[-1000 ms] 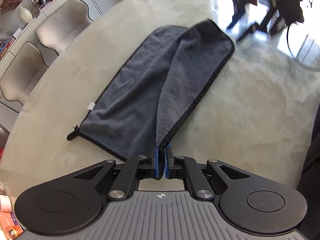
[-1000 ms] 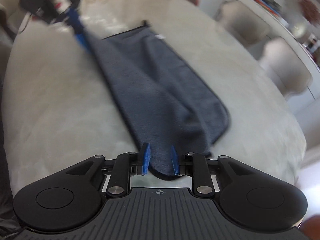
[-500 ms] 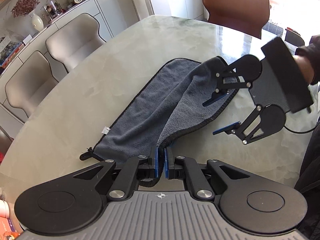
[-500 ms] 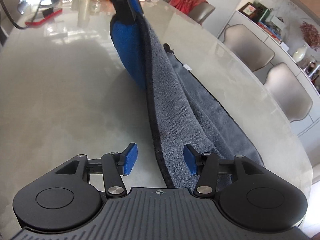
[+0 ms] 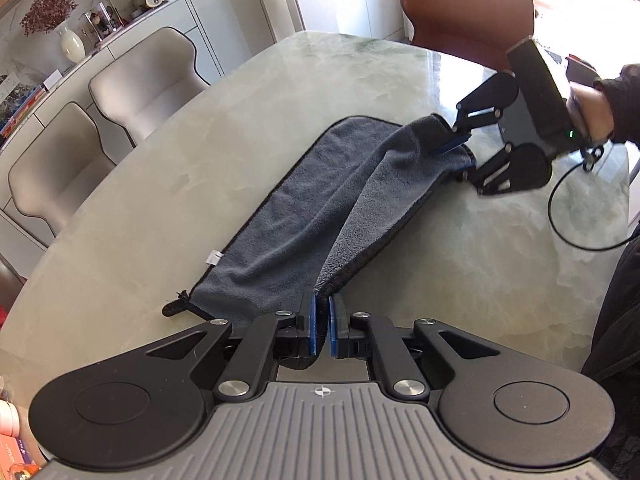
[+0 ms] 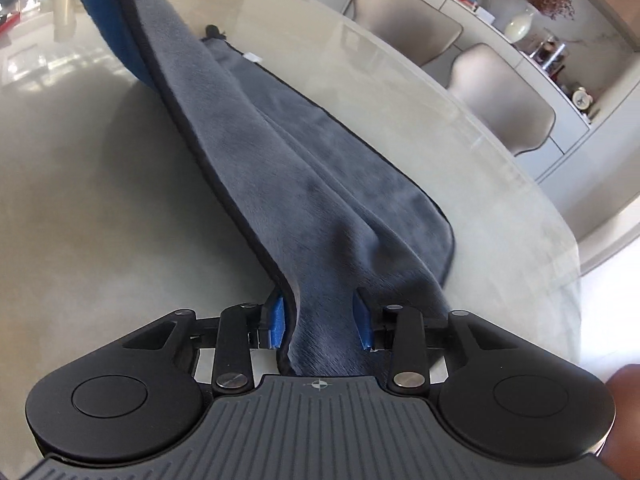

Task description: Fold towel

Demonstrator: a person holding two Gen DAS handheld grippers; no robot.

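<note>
Lifting our towel (image 5: pixel 304 216) off the desk (image 5: pixel 200 168), chairs (image 5: pixel 140 84) beyond.
Left gripper (image 5: pixel 321 330) pinches one corner; right gripper (image 6: pixel 320 322) closing around the other.

1. Towel (image 5: pixel 288 248): on the table (image 5: pixel 500 264), lengthwise between the two grippers, its near edge raised off the surface.
2. Left gripper (image 5: pixel 321 330): at one end corner of the towel.
3. Right gripper (image 6: pixel 320 320): at the opposite end corner.
4. Two chairs (image 5: pixel 136 92): side by side beyond the table's far long edge.
5. Third chair (image 5: pixel 468 16): at the table's end, behind the right gripper.
</note>
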